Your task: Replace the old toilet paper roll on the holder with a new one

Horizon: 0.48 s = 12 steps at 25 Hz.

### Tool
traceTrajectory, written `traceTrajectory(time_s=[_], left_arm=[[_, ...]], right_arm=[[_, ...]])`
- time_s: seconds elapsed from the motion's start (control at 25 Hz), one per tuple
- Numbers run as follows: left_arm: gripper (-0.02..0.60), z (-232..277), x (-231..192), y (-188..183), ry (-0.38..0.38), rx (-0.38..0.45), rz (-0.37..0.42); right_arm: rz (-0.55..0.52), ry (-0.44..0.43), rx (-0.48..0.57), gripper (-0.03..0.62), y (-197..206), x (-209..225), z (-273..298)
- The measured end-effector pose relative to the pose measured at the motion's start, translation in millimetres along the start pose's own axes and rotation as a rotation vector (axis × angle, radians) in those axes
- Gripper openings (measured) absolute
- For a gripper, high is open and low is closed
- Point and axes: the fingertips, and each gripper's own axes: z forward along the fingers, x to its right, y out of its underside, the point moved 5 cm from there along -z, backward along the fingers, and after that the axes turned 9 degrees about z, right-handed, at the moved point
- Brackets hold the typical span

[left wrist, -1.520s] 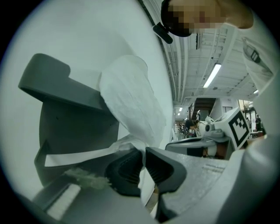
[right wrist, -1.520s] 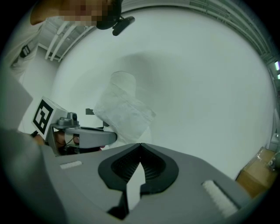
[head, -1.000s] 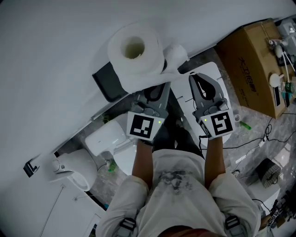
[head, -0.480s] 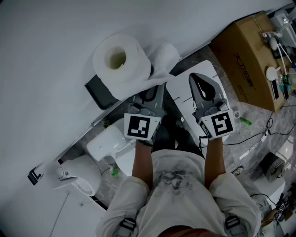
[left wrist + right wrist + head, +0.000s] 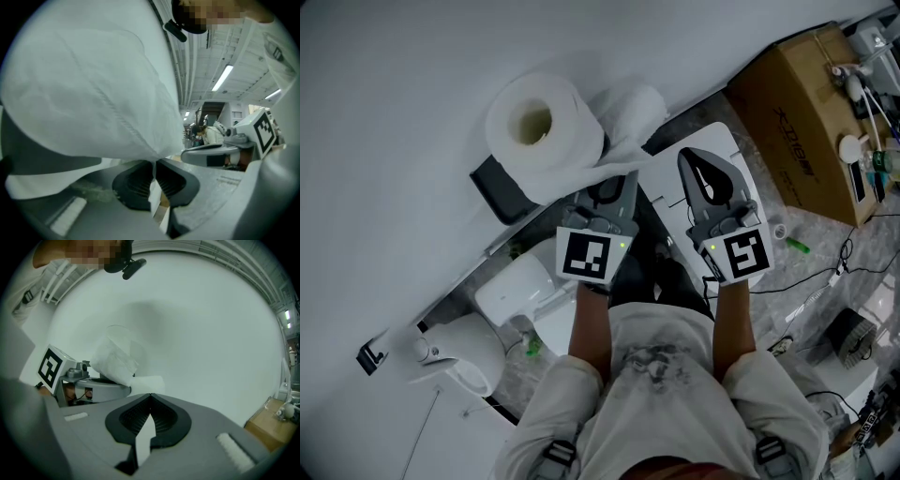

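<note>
A white roll [image 5: 542,122] fills the upper left of the head view, before a wall [image 5: 403,56] — its loose sheet [image 5: 602,170] is pinched between the nearly closed jaws of the left gripper [image 5: 614,181]. At centre right, the right gripper [image 5: 705,165] is closed on nothing.

Both grippers raised toward a white wall, a full roll at the left one.
The left gripper [image 5: 614,184] pinches the paper tail [image 5: 598,172] trailing from the toilet paper roll [image 5: 546,125], which partly covers a black holder [image 5: 497,187]. The right gripper [image 5: 701,161] is empty, tips together, with a cardboard box [image 5: 802,122] to its right.
</note>
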Motion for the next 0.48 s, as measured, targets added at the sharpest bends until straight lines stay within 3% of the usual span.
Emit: traceTrajectory(time_s=[0.08,0.2,0.48], left_arm=[[0.017,9.4,10.3,-5.3,0.019,0.006,0.033],[0.017,14.9,6.5,-8.5,-0.014,0.022,-0.032],[0.017,19.5,18.8,-10.3,0.027,0.019,-0.013]], right_arm=[[-0.003,0.004,-0.002,0.002,-0.7,-0.7,0.4],[-0.008,0.014,0.015,0.002,-6.1,0.1,-2.8],[0.0,0.042,0.018,0.002,-11.3,9.5,-21.5]])
